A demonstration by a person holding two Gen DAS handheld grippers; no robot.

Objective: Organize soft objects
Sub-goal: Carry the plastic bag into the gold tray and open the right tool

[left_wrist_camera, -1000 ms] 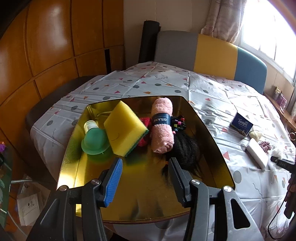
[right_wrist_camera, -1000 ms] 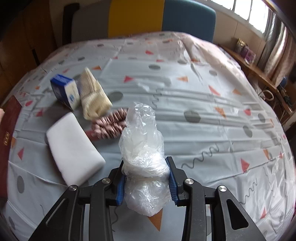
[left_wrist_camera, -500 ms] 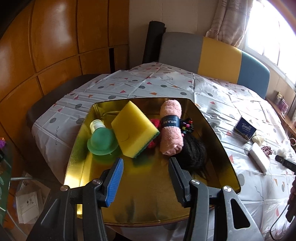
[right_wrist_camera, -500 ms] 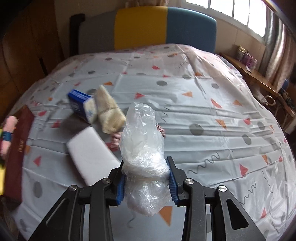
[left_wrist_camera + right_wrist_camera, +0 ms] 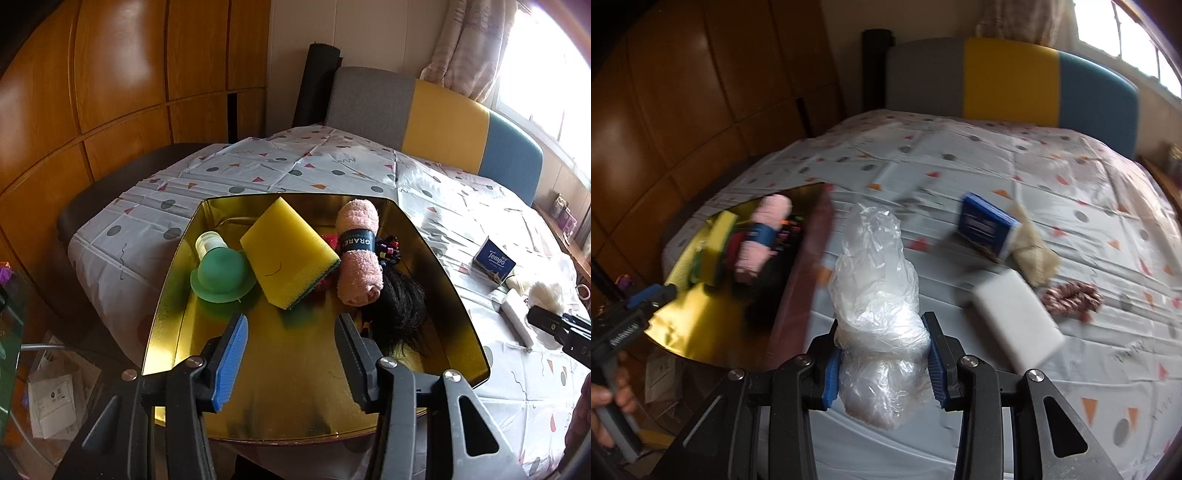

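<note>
— Gold tray (image 5: 683,314) lies to the left of my right gripper (image 5: 882,363), already carrying the sponge (image 5: 290,254), towel roll (image 5: 360,254) and dark hair piece (image 5: 400,306).

— And the bag?

— Crumpled plastic bag (image 5: 877,280) is clamped between my right jaws, standing upright, over the cloth beside the tray. My left gripper (image 5: 290,354) hovers above the tray's near end, jaws closing on nothing.

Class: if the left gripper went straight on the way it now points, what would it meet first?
Probably the bare gold floor of the tray: the left gripper, its empty jaws closing, aims short of the yellow sponge, though depth is uncertain.
</note>
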